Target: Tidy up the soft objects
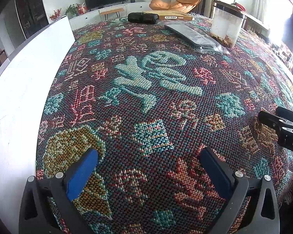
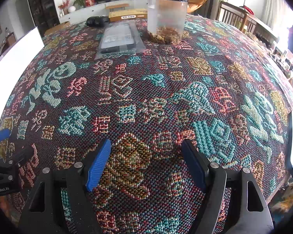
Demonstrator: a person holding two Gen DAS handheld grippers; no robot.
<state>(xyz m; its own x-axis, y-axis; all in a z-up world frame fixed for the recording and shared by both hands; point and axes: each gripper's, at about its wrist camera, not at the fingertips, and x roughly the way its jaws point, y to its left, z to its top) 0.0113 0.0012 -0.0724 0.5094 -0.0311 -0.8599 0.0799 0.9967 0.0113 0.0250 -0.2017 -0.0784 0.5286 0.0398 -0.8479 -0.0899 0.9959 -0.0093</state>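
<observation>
A woven patterned cloth (image 1: 146, 101) in teal, red and gold covers the table; it also fills the right wrist view (image 2: 146, 101). My left gripper (image 1: 148, 156) is open and empty, hovering low over the cloth near its front edge. My right gripper (image 2: 145, 148) is open and empty over the cloth too. The right gripper shows at the right edge of the left wrist view (image 1: 279, 120). A blue fingertip of the left gripper shows at the left edge of the right wrist view (image 2: 0, 135). A black rolled soft bundle (image 1: 143, 17) lies at the far end; it also shows in the right wrist view (image 2: 97, 21).
A clear jar with a black lid (image 2: 167, 17) and a flat plastic-wrapped dark package (image 2: 120, 38) sit on the far part of the cloth. A long wooden box (image 2: 128, 15) lies behind them. A white board (image 1: 29, 78) borders the left side. Chairs (image 2: 234, 17) stand at the right.
</observation>
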